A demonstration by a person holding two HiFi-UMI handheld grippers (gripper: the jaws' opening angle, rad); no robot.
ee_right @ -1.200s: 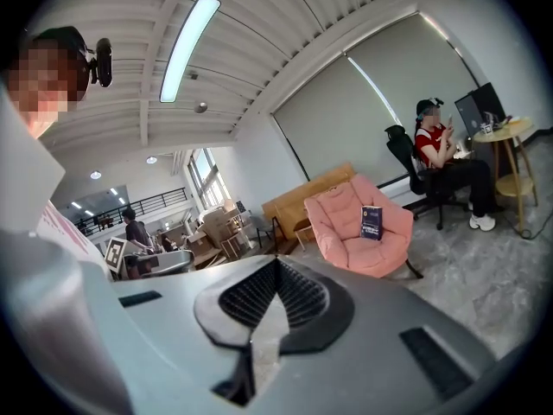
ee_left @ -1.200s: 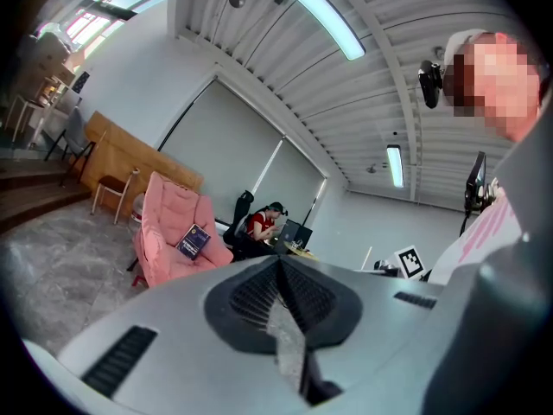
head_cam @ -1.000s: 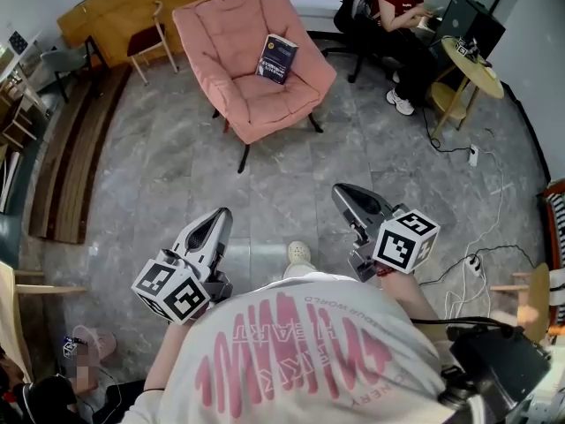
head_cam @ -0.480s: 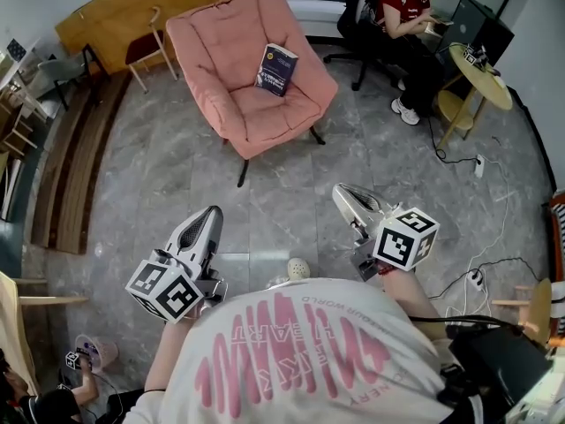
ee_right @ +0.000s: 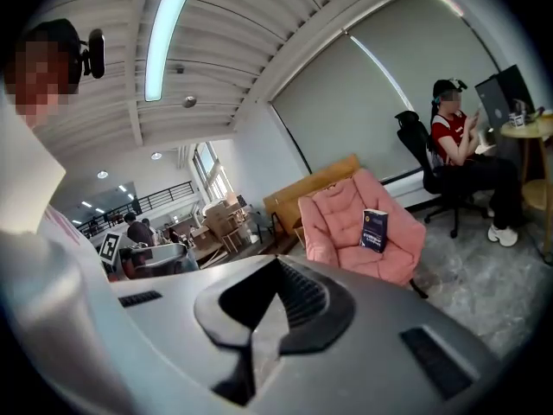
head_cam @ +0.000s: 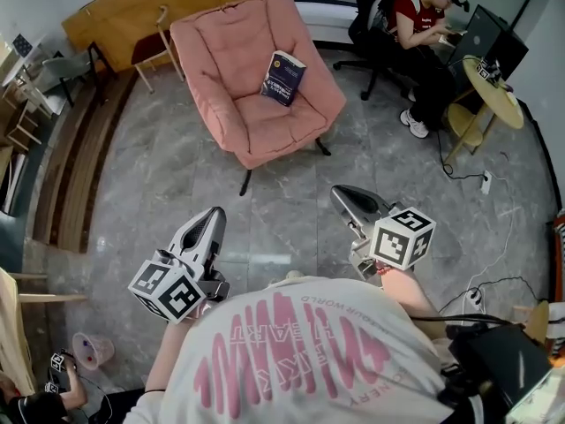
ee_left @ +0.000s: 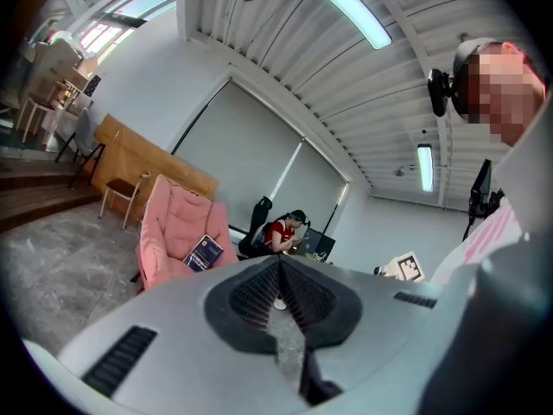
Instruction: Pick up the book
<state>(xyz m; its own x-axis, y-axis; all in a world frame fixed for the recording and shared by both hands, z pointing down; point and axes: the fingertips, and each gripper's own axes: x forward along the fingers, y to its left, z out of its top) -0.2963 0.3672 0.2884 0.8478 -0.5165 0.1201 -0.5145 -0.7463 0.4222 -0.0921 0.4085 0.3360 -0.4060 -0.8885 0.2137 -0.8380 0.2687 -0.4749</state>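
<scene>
Book (head_cam: pixel 284 78) leans on the pink armchair (head_cam: pixel 221 56), upper centre; my left gripper (head_cam: pixel 214 215) and right gripper (head_cam: pixel 341 195), jaws together and empty, hang well short. I should open them before reaching its top edge.

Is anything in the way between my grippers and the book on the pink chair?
Nothing visible. Only bare floor separates the left gripper and right gripper from the pink chair, and the book leans uncovered against its backrest. Both grippers are shut and empty.
</scene>
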